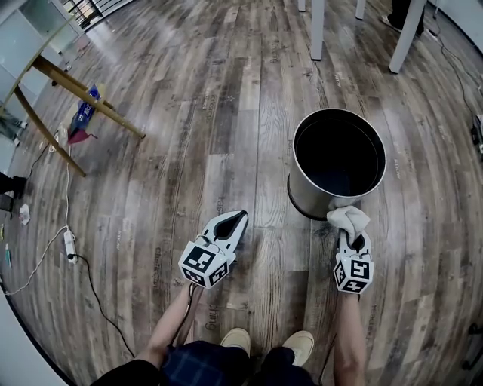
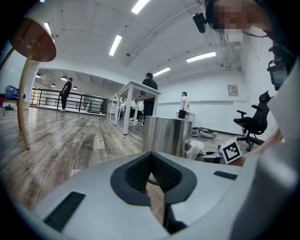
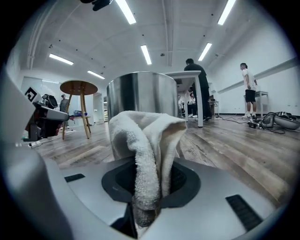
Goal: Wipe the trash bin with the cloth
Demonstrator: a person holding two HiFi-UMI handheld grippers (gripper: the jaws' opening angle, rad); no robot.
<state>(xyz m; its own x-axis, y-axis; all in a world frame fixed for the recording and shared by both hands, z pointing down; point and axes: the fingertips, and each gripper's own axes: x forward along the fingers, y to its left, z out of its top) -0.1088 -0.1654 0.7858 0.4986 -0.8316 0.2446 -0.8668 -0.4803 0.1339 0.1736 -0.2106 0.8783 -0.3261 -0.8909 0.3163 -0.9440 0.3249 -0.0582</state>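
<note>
The cloth (image 3: 147,136) is clenched in the right gripper (image 3: 149,187); the left gripper (image 2: 151,173) is closed, empty. The trash bin (image 1: 306,192) (unbraced) may be shoved away.

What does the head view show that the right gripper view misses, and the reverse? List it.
Head view only: the trash bin's dark inside, the left gripper with jaws shut, the person's shoes. Right gripper view only: ceiling lights, a standing person in a white shirt. Both: the trash bin's wall and the cloth clamped in the right gripper.
</note>
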